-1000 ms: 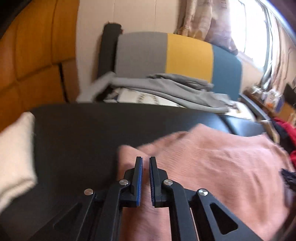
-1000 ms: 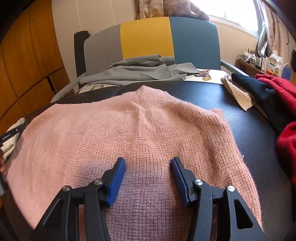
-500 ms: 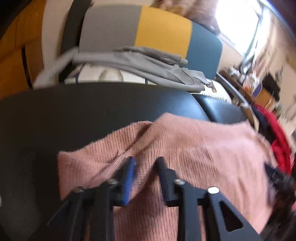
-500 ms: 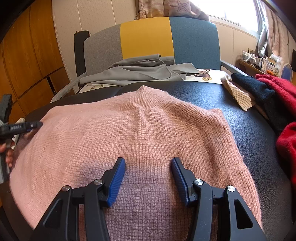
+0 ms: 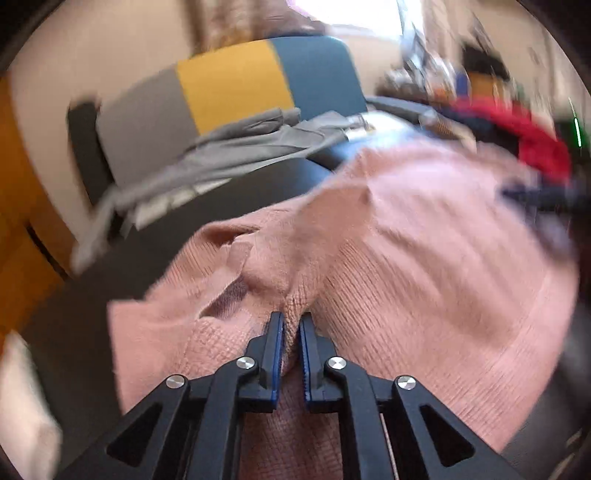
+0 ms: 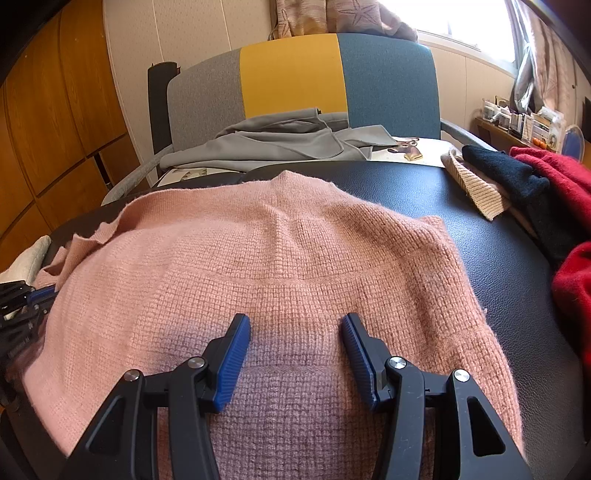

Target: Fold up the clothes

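Pink sweater (image 6: 295,258) spread on a black padded surface (image 6: 498,266), tricolour chair (image 6: 295,74) behind.
Left gripper (image 5: 291,332) pinches a sweater fold at its left edge; right gripper (image 6: 295,343) hovers with jaws apart. Red and dark clothes (image 6: 546,184) crowd the right side.

A chair (image 6: 295,81) with a backrest in grey, yellow and blue panels stands at centre frame behind a black table (image 6: 480,236). Wood panelling (image 6: 55,129) fills the left, a pale wall (image 6: 184,33) the upper middle. Daylight pours through a curtained window (image 6: 461,18) at upper right above a cluttered shelf (image 6: 517,125).
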Motion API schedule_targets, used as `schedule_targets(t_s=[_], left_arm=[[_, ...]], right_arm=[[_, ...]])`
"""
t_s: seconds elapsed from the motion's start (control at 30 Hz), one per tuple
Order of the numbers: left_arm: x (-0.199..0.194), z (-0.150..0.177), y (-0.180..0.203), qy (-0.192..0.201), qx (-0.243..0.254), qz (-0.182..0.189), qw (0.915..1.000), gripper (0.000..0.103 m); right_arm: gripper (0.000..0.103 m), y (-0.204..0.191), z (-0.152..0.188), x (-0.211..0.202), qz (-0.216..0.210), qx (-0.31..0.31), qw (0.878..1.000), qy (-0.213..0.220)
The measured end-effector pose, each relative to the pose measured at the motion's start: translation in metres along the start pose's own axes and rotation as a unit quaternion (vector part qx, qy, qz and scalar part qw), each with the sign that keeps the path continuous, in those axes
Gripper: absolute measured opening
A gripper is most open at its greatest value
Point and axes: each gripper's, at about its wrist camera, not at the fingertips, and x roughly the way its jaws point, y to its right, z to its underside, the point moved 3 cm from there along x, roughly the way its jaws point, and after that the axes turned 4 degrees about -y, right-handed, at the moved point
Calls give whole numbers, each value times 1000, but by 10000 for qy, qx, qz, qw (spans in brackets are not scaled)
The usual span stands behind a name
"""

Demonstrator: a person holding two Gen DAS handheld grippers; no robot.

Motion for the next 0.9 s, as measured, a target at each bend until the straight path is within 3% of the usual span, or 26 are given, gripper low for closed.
schedule_targets(t_s=[0.07, 0.1, 0.17, 0.27, 0.3, 0.43, 0.5, 0.6, 0.67, 0.77, 0.87, 0.9], left_arm=[[-3, -3, -24, 152, -936, 565, 9939, 18], [-4, -4, -38, 292, -1464, 828, 9853, 18], [-7, -2, -67, 584, -2495, 1267, 9583, 22], [-3, -3, -85, 595, -2944, 1490, 9421, 22], [0, -5, -83, 480, -2862, 1528, 9447, 23], [7, -3, -46, -168, -1749, 1535, 9724, 23], [5, -1, -24, -335, -1184, 1746, 9769, 23], [3, 1, -10, -516, -749, 1628, 9825, 24], [-3, -7, -19, -354, -1041, 1628, 9805, 24], [-21, -27, -53, 344, -2054, 1828, 9608, 24], [-27, -43, -68, 602, -2119, 1537, 9633, 24], [-22, -47, -66, 486, -1967, 1497, 9678, 24]], right_arm=[[54, 0, 0, 0, -9, 4, 10000, 2], [54, 0, 0, 0, -14, 7, 10000, 3], [54, 1, 0, 0, -25, 14, 10000, 5], [54, 1, 0, -1, -32, 18, 10000, 7], [54, 1, 0, -1, -34, 20, 10000, 7], [54, 1, 0, -1, -36, 24, 10000, 8], [54, 1, 0, -1, -37, 25, 10000, 7], [54, 0, 0, 0, -35, 24, 10000, 8], [54, 0, 0, 0, -39, 26, 10000, 7], [54, 0, 0, 0, -41, 24, 10000, 6], [54, 0, 0, 0, -39, 20, 10000, 5], [54, 0, 0, 0, -40, 20, 10000, 5]])
